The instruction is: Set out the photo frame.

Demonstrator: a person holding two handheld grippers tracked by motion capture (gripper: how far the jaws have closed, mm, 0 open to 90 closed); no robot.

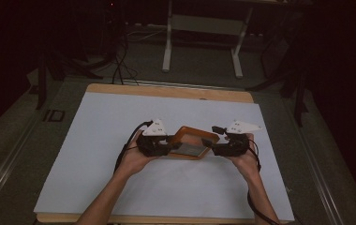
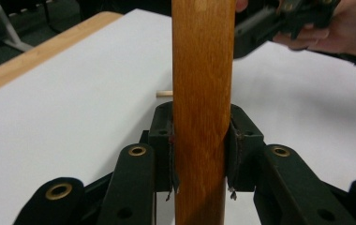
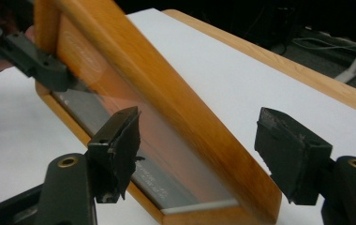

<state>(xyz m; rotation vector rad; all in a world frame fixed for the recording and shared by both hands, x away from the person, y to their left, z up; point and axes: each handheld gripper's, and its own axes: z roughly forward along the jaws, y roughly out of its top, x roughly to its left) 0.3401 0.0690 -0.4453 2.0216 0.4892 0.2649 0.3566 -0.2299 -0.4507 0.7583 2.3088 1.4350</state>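
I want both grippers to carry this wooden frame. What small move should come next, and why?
Probably close the right gripper on the wooden frame. Its jaws stand open on either side of the frame's edge, while the left gripper is already shut on the opposite side, so one end has no grip.

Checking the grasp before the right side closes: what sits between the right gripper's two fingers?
In the right gripper view, the wooden frame runs between the open right gripper's fingers, not yet clamped; the left gripper is shut on its far side.
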